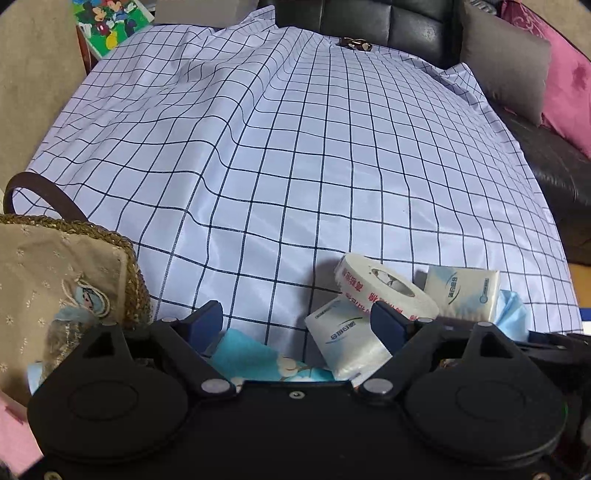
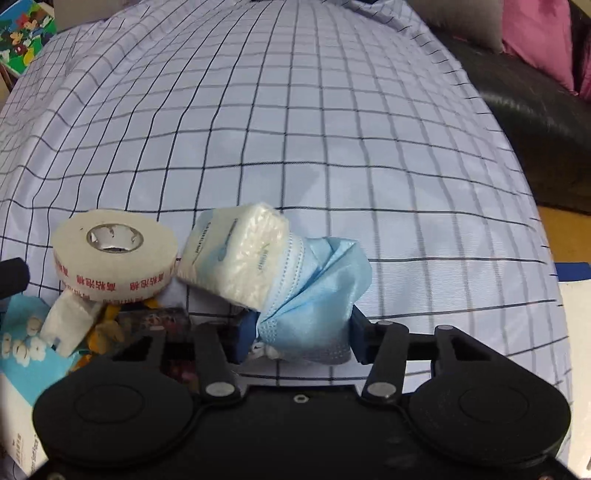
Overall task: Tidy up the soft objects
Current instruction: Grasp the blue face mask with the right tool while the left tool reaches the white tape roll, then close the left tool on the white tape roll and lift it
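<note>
My right gripper (image 2: 301,338) is shut on a crumpled light blue face mask (image 2: 317,295) at the near edge of the checked cloth (image 2: 295,129). A white tissue pack (image 2: 236,251) leans on the mask. A roll of white foam tape (image 2: 110,254) with red print lies left of it, on another tissue pack (image 2: 70,325). My left gripper (image 1: 295,325) is open and empty, low over a blue flowered tissue box (image 1: 255,358). In the left wrist view a tissue pack (image 1: 347,339) lies by its right finger, with the tape roll (image 1: 384,291), a second pack (image 1: 461,291) and the mask (image 1: 513,314) beyond.
A woven basket (image 1: 70,280) with beige embroidered lining and a dark handle stands at the left. A black sofa (image 1: 546,170) with grey and pink cushions (image 1: 569,74) borders the cloth on the right and back. A colourful cartoon box (image 1: 110,22) sits far left. The blue flowered tissue box also shows in the right wrist view (image 2: 22,354).
</note>
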The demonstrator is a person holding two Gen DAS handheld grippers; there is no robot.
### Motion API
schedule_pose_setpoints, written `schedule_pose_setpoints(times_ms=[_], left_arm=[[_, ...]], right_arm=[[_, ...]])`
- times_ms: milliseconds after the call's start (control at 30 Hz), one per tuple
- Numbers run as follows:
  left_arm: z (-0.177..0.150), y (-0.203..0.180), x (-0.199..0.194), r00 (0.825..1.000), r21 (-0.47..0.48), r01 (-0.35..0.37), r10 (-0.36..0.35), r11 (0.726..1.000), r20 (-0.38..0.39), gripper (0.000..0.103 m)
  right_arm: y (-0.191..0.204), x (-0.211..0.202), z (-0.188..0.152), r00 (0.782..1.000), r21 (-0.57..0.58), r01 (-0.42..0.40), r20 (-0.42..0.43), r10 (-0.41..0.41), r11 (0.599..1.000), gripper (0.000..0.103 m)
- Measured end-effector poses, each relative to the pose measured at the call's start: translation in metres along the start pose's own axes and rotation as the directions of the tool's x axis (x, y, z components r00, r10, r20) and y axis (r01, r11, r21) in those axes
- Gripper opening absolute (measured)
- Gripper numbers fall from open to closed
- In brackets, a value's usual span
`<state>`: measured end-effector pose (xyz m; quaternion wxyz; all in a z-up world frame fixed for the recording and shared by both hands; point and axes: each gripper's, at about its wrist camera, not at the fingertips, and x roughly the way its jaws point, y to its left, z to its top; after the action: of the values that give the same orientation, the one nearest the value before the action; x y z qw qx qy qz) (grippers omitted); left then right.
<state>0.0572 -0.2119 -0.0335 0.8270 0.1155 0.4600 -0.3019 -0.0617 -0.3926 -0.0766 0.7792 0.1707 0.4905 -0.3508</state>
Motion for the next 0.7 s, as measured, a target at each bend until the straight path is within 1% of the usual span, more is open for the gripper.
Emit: schedule_pose_setpoints(times_ms=[133, 200, 267, 367, 467, 600, 700], left_arm=[[0.0, -0.008, -0.001, 1.0, 0.007, 0.011, -0.011, 1.0, 0.018, 0.086], [0.0, -0.016, -0.002, 0.999, 0.013, 0.027, -0.027, 1.0, 0.034, 0.09], [-0.001, -0.024, -0.003, 0.998, 0.023, 0.036, -0.037, 0.999, 0.052, 0.092], [-0.001, -0.037, -0.002, 0.997, 0.041, 0.033, -0.036, 0.999, 0.067, 0.095], [-0.002, -0.046, 0.001, 0.997, 0.074, 0.025, -0.03, 0.997, 0.068, 0.095], [-0.005, -0.047, 0.002, 0.998, 0.124, 0.022, -0.029, 0.992, 0.056, 0.095], [-0.005, -0.039, -0.002, 0.998, 0.146, 0.024, -0.032, 0.989, 0.054, 0.094]], right_arm=[[-0.016, -0.01, -0.002, 1.0, 0.038, 0.021, 0.01, -0.021, 0.999, 0.05], [-0.026, -0.014, -0.002, 1.0, 0.07, 0.02, 0.007, -0.021, 0.997, 0.05], [-0.034, -0.017, -0.001, 1.0, 0.099, 0.022, 0.008, -0.022, 0.995, 0.05], [-0.043, -0.026, -0.001, 1.0, 0.122, 0.018, 0.019, -0.021, 0.992, 0.05], [-0.049, -0.033, -0.004, 0.999, 0.129, 0.016, 0.026, -0.02, 0.992, 0.05], [-0.051, -0.036, -0.006, 1.0, 0.12, 0.01, 0.027, -0.013, 0.993, 0.05], [-0.051, -0.039, -0.012, 1.0, 0.121, 0.003, 0.024, -0.006, 0.993, 0.05]])
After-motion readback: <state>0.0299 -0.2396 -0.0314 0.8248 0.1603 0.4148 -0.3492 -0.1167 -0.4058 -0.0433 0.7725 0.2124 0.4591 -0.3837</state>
